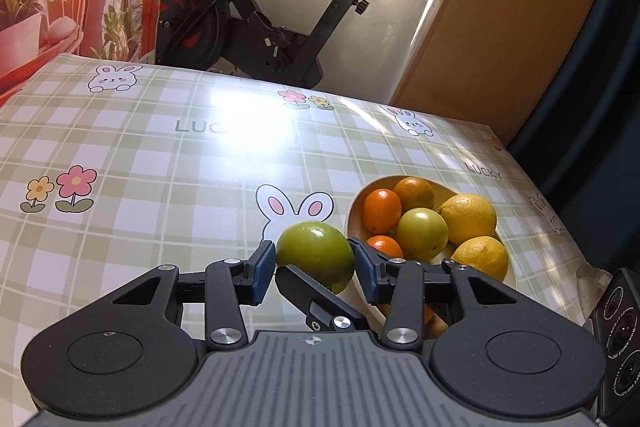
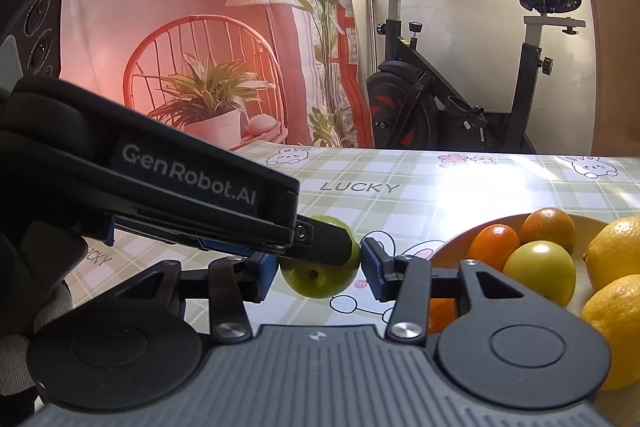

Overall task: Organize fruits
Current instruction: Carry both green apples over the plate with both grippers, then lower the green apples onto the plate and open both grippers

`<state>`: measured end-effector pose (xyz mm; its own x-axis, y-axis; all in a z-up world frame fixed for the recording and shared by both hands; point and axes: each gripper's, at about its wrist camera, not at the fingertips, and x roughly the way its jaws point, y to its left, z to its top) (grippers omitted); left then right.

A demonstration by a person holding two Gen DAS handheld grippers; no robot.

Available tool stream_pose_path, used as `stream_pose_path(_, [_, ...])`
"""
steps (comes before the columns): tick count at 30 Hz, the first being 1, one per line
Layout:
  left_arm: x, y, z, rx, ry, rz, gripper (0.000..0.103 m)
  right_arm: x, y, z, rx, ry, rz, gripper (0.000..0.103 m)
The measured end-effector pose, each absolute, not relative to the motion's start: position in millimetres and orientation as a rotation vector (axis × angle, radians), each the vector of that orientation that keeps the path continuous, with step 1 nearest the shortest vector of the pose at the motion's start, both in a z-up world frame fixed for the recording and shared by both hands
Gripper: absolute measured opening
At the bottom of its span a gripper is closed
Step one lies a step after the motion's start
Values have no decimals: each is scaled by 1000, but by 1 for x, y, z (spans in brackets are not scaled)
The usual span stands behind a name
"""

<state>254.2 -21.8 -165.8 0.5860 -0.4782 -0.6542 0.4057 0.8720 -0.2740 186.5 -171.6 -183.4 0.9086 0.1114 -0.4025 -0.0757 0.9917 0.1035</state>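
A green round fruit (image 1: 314,247) sits between the blue pads of my left gripper (image 1: 316,257), which is shut on it. My right gripper (image 2: 320,269) is shut on the same green fruit (image 2: 316,283) from another side. One of the right gripper's black fingers (image 1: 316,291) crosses under the fruit in the left wrist view. In the right wrist view the left gripper's body (image 2: 200,183) reaches in from the left, with a finger lying over the fruit's top. Just right of the fruit stands a cream bowl (image 1: 357,201) holding oranges (image 1: 382,205), lemons (image 1: 468,217) and another green fruit (image 1: 422,233).
The table wears a green checked cloth (image 1: 140,167) with bunnies and flowers. An exercise bike (image 1: 260,27) stands behind the table's far edge. A wooden panel (image 1: 500,27) rises at the far right. A printed backdrop (image 2: 180,47) hangs to the left. The bowl (image 2: 452,243) stands near the table's right edge.
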Motion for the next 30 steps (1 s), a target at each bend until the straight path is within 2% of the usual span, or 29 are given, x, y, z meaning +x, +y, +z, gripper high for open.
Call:
stream_pose_path(16, [205, -91, -155, -16, 830, -645, 47, 91, -218, -153, 167, 383, 23, 45])
stream_pose_path(30, [190, -115, -159, 42, 856, -701, 47, 73, -253, -152, 244, 413, -58, 44])
